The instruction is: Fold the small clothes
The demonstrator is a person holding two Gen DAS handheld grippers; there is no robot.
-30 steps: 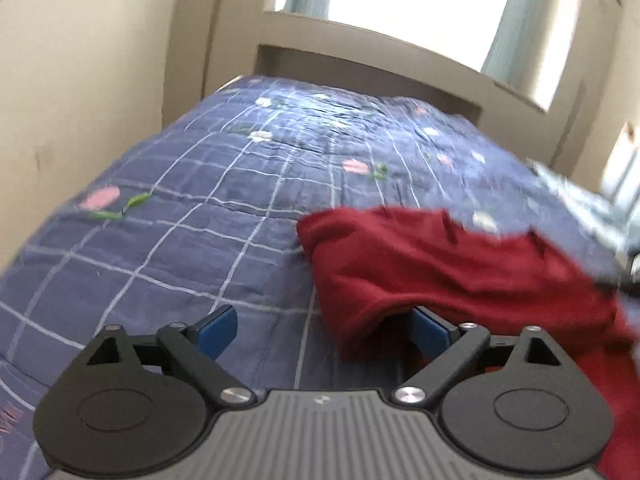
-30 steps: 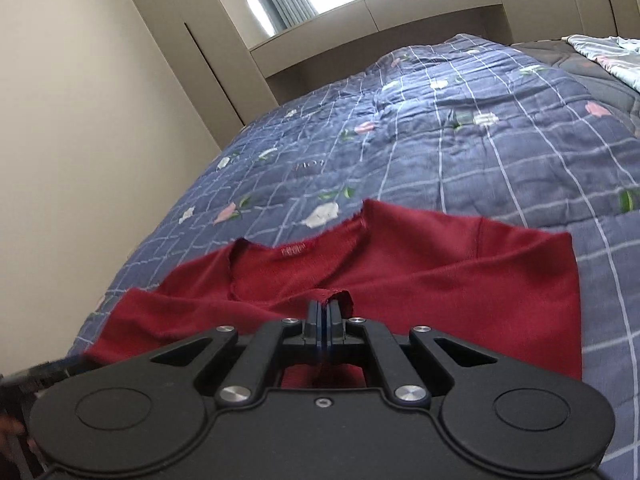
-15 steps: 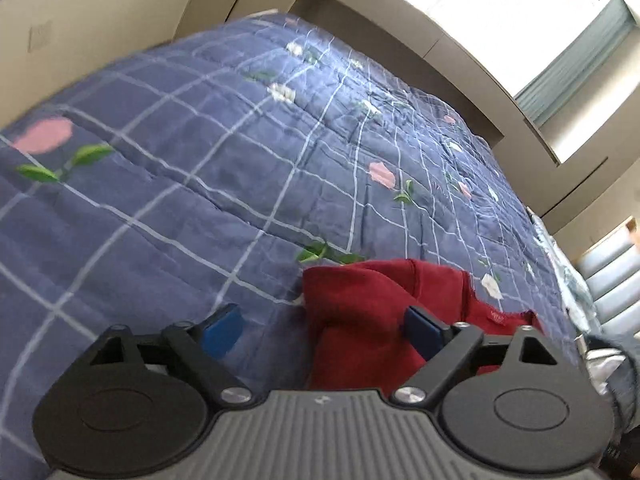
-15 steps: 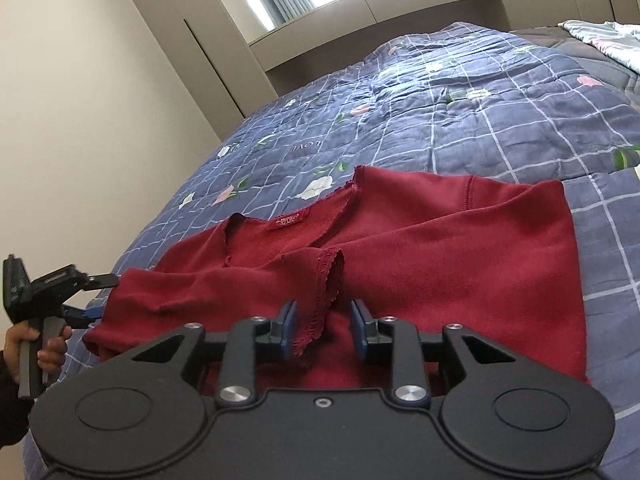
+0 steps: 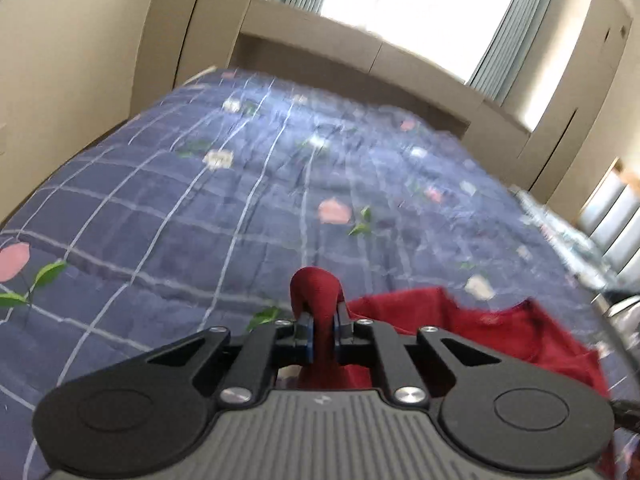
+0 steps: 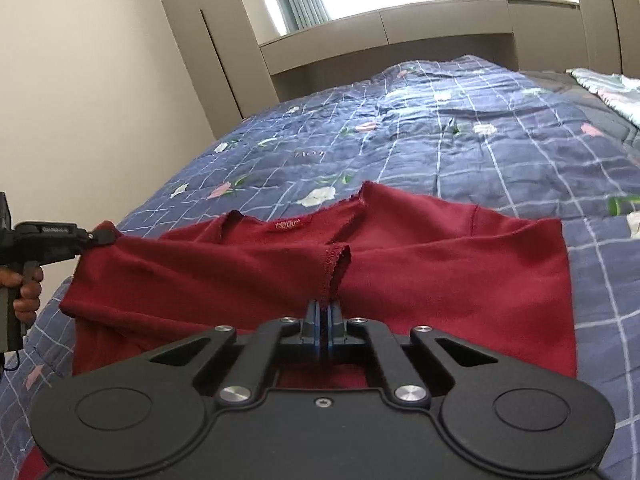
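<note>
A dark red knit garment (image 6: 440,264) lies spread on the bed, its neck label (image 6: 288,224) facing up. My right gripper (image 6: 323,312) is shut on a frayed edge of it near the middle, and the cloth rises in a ridge from the pads. My left gripper (image 5: 322,322) is closing on a bunched end of the red garment (image 5: 472,320); the pads press a fold that bulges above them. In the right wrist view the left gripper (image 6: 98,236) pinches the garment's far left tip, held by a hand (image 6: 24,288).
The blue checked quilt (image 6: 480,152) with flower prints covers the whole bed (image 5: 200,220). A light patterned cloth (image 6: 608,88) lies at its far right edge. A beige wall runs along the left side, and a ledge under a bright window closes the far end.
The left gripper slid along to the garment's end and its wide jaws closed onto a fold. The right gripper opened briefly, then shut again on the frayed edge.
</note>
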